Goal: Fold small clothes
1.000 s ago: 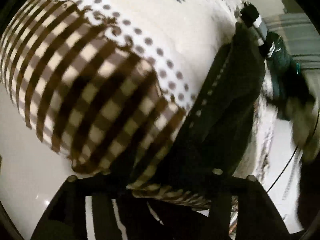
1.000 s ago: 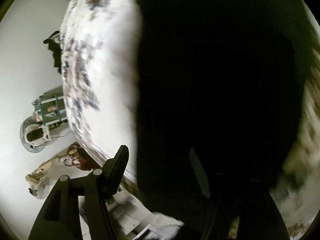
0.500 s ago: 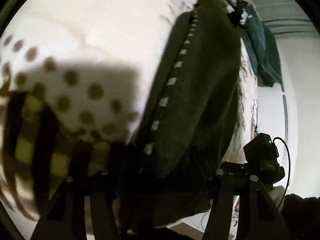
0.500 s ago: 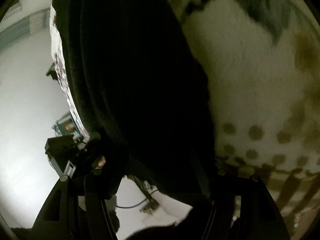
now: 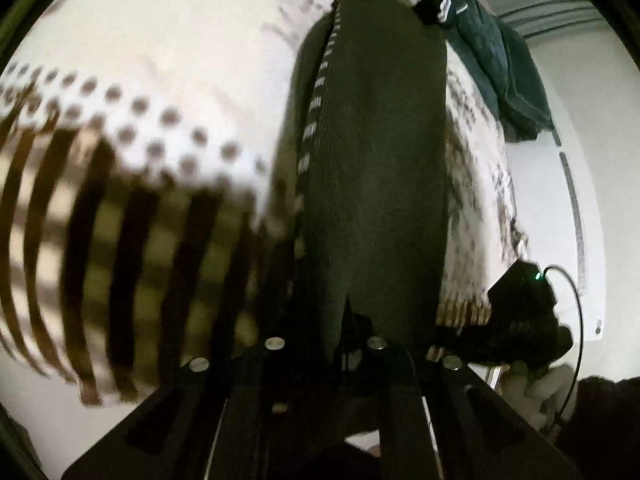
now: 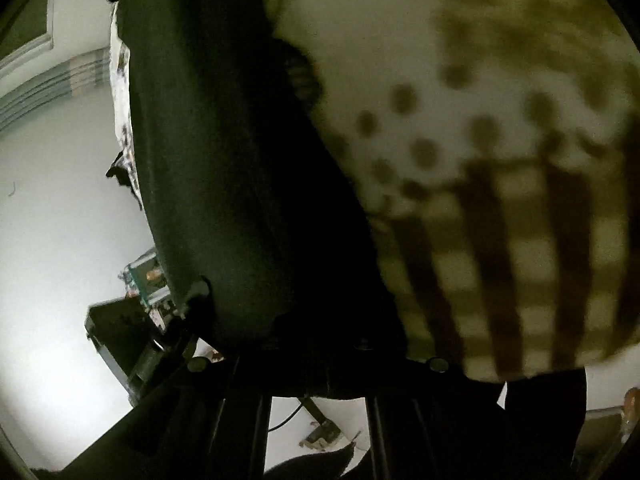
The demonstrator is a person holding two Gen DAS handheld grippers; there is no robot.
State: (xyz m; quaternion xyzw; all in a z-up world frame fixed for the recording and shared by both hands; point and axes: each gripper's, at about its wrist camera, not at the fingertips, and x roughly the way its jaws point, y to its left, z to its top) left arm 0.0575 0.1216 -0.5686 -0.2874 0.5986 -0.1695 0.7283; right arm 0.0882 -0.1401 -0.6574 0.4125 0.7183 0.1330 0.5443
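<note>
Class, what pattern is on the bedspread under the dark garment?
Brown dots and checks on the cream bedspread, clearest in the left wrist view.

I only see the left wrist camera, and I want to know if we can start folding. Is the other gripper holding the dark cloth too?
Observer: Yes. In the right wrist view, the right gripper has just closed its jaws on the near edge of the dark garment.
Operator: Is there stuff on the floor on that side?
Observer: Yes, a green-framed object stands on the pale floor, left of the garment.
Operator: Anything else down there?
Observer: A thin dark cable lies on the floor, seen between the gripper's fingers.
</note>
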